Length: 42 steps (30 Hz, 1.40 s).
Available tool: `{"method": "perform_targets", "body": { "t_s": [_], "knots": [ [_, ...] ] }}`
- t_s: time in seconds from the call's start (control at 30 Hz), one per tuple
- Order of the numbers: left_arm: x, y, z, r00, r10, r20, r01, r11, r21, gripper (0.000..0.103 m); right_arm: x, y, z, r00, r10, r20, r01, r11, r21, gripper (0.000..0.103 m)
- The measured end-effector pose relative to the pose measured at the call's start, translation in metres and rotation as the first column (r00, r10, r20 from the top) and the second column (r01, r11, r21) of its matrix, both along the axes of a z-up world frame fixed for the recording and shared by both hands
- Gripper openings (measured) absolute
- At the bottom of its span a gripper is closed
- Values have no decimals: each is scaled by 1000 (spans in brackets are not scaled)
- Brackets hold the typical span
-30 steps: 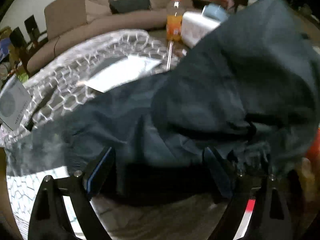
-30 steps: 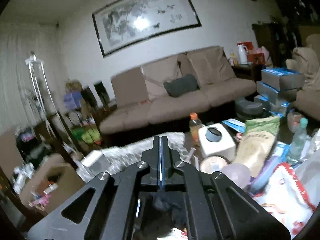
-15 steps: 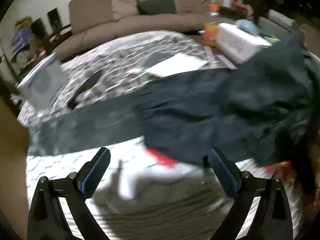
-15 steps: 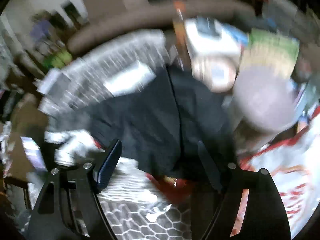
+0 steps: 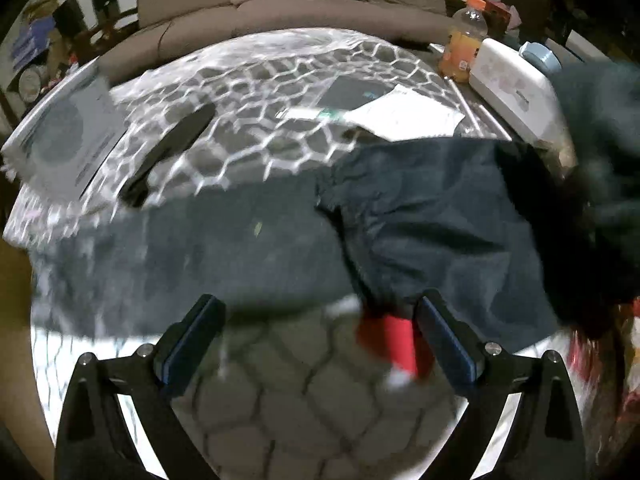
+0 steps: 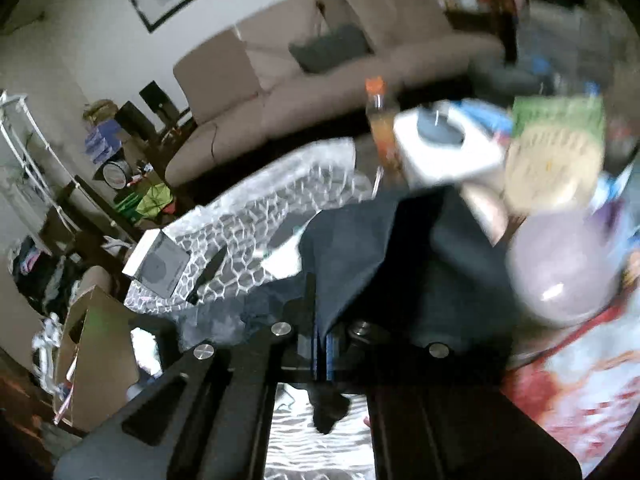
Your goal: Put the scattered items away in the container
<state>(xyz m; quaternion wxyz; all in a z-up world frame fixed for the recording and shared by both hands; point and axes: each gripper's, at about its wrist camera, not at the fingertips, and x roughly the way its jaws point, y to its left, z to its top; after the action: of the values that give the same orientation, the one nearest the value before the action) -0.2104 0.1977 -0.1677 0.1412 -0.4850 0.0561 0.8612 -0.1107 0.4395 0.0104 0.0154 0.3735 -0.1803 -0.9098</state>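
Left gripper (image 5: 320, 344) spread wide, clasping nothing; right gripper (image 6: 322, 344) clenched tight on a fold of dark cloth (image 6: 360, 256). Beyond the left jaws, draped across the honeycomb-patterned table cover (image 5: 256, 80), the same dark cloth (image 5: 420, 220), stretched from left to right and bunched up at the far right. Rising from the right jaws, that cloth lifted in a peak, the rest trailing away ahead and to the left. Far ahead of both, a beige sofa (image 6: 320, 92). Left of the right jaws, low down, an open cardboard box (image 6: 92, 352). Ahead and right of the left jaws, a white box (image 5: 516, 92) and an orange drink bottle (image 5: 464, 44). Far left, a grey booklet (image 5: 68, 136). Just inside the left gripper's right finger, half under the cloth, a red tube (image 5: 396, 344), blurred. Ahead and left, a black knife (image 5: 172, 152) and white paper (image 5: 404, 116).
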Motion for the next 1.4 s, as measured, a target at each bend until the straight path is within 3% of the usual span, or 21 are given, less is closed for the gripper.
{"method": "perform_targets", "body": {
  "t_s": [0.1,0.23,0.43,0.47,0.5,0.6,0.7,0.8,0.9,1.07,1.33,1.4],
  "knots": [
    [-12,21,1,1000,-27,-3,27,999,32,99,20,6,27,1000,-22,-20,22,999,32,3],
    [-17,45,1,999,-39,39,34,993,109,99,36,22,33,999,-48,-3,48,999,18,3],
    [-14,62,0,999,11,33,-17,978,208,98,44,46,34,996,-93,18,93,996,-3,3],
    [-13,60,-1,999,31,34,-38,976,215,87,45,47,34,996,-90,17,90,996,-4,3],
    [-12,59,-1,998,49,27,-54,977,209,63,46,49,35,996,-87,15,87,996,-5,3],
    [-8,53,5,1000,25,15,-27,978,209,29,46,50,35,997,-81,16,81,997,-6,3],
    [5,38,26,999,15,-49,-4,976,218,14,48,51,37,997,-79,8,79,997,-17,3],
    [31,18,66,986,0,-169,32,982,185,11,51,47,41,998,-61,-13,60,998,-29,3],
    [65,-2,109,956,-42,-291,78,990,116,11,55,36,47,998,-24,-51,22,999,-24,3],
    [120,-44,180,877,-70,-476,81,997,4,11,61,11,58,993,38,-112,-37,999,6,3],
    [189,-121,267,763,25,-646,-30,1000,2,11,94,-35,105,947,129,-295,-113,991,69,3],
    [205,-137,278,719,73,-691,-86,996,15,11,105,-50,118,934,140,-330,-117,989,87,3]
  ]
}}
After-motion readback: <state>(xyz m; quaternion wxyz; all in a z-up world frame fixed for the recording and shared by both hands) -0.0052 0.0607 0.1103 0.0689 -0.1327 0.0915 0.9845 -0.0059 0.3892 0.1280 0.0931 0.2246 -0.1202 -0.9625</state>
